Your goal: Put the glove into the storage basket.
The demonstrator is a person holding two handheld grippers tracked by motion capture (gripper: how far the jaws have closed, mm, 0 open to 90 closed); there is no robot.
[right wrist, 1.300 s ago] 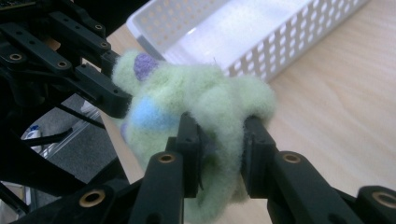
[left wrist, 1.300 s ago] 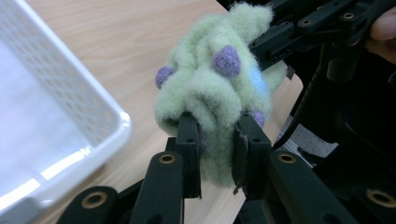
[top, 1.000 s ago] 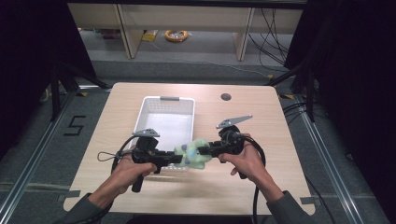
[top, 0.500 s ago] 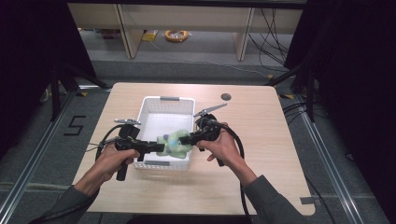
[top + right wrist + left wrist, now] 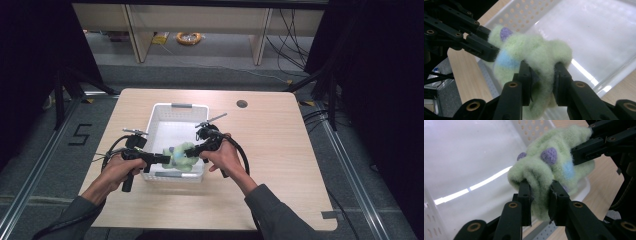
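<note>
I hold a soft green plush toy (image 5: 181, 156) between my two grippers, over the near end of the white perforated basket (image 5: 175, 111) on the worktop (image 5: 280, 150). My left gripper (image 5: 539, 195) is clamped on a thick fold at one end; my right gripper (image 5: 541, 75) pinches the fleece at the other. The toy squashes deeply under the jaws, so I judge it light, limp and not fragile; it will sag and stretch rather than slip. A bunched fold is the best hold. It has purple bumps and a blue patch. I can read no label or brand on it; the floor beside the worktop carries a "5" (image 5: 80, 135).
</note>
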